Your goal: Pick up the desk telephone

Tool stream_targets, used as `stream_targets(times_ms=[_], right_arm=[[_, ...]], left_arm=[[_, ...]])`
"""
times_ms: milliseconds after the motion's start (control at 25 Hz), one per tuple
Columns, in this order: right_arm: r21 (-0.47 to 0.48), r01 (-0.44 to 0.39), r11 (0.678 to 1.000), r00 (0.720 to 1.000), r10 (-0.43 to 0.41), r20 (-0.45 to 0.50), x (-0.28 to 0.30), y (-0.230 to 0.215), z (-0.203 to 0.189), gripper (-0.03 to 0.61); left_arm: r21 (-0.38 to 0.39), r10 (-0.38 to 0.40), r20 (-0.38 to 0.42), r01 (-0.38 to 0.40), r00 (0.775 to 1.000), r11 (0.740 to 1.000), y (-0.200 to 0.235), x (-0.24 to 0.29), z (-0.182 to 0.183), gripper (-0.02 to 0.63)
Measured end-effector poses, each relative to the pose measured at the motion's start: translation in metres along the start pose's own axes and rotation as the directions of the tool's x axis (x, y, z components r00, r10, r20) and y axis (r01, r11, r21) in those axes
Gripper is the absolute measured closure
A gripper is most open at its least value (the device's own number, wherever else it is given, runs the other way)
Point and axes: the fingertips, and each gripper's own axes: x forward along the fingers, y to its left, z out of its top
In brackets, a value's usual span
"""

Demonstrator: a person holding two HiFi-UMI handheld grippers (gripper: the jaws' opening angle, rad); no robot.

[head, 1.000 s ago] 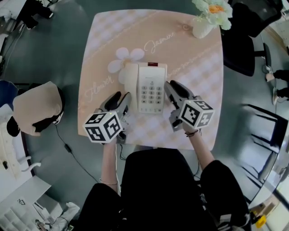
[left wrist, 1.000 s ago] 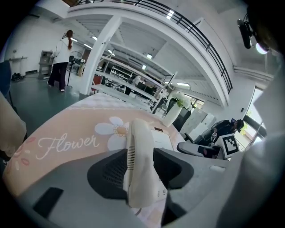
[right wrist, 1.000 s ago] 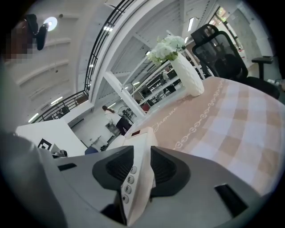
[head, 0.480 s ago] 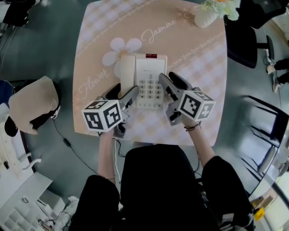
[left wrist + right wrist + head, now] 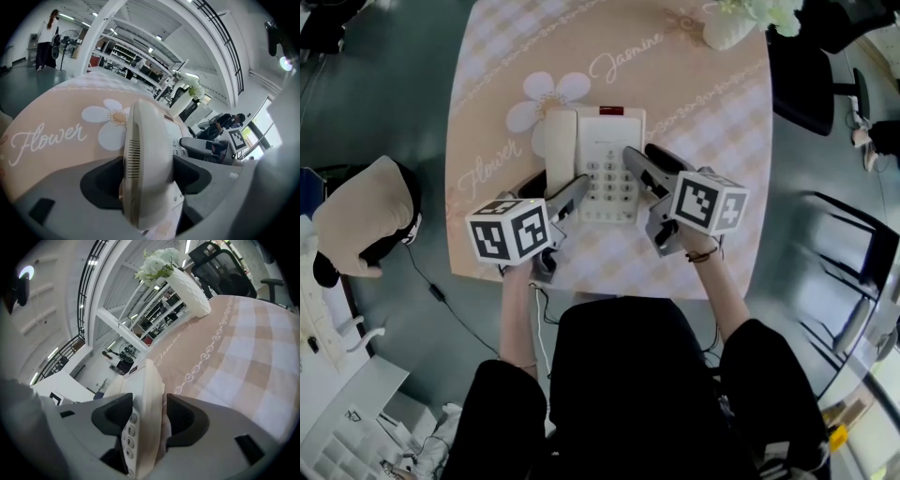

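Observation:
A cream desk telephone [image 5: 611, 161] lies mid-table, its handset [image 5: 560, 145] resting on its left side. My left gripper [image 5: 551, 193] comes in from the near side, jaws opening, and straddles the handset's near end [image 5: 147, 150]; the handset fills the gap between the dark pads [image 5: 101, 180]. My right gripper [image 5: 650, 166] straddles the phone's right edge [image 5: 146, 385] with its jaws opening. One jaw sits over the keypad, the other outside the phone's side, with a sliver of gap showing. The phone rests on the tablecloth.
The table [image 5: 712, 244] carries a peach checked cloth with a daisy print. A white vase of flowers [image 5: 739, 21] stands at its far right corner. Black office chairs [image 5: 806, 84] are to the right. A tan bag [image 5: 366, 211] lies on the floor at left.
Both grippers have come forward and down onto the phone and their jaws have spread wider. The left now straddles the handset, the right the phone's right edge.

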Motion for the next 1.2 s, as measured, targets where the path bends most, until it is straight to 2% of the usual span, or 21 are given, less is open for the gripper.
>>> stream_targets(times_ms=[440,680,1000,1200], right_arm=[[0.03,-0.05,0.998,0.997,0.052,-0.061,0.0033,0.0019,-0.0034,0.377],[0.08,-0.096,0.992,0.991,0.103,-0.091,0.0063,0.0036,-0.005,0.402],[0.062,-0.079,0.995,0.992,0.084,-0.092,0.0053,0.0039,-0.0049,0.408],[0.042,-0.069,0.997,0.994,0.072,-0.077,0.0029,0.0027,0.0012,0.41]], left_arm=[[0.007,-0.034,-0.01,0.034,0.999,0.999,-0.0002,0.0022,0.0,0.302],[0.0,-0.046,-0.014,0.046,0.999,0.999,0.0007,0.0035,-0.0001,0.301],[-0.015,-0.016,-0.019,0.016,1.0,1.0,0.0018,0.0027,-0.0007,0.302],[-0.066,-0.02,0.004,0.02,1.0,0.998,-0.0046,0.0032,-0.0012,0.302]])
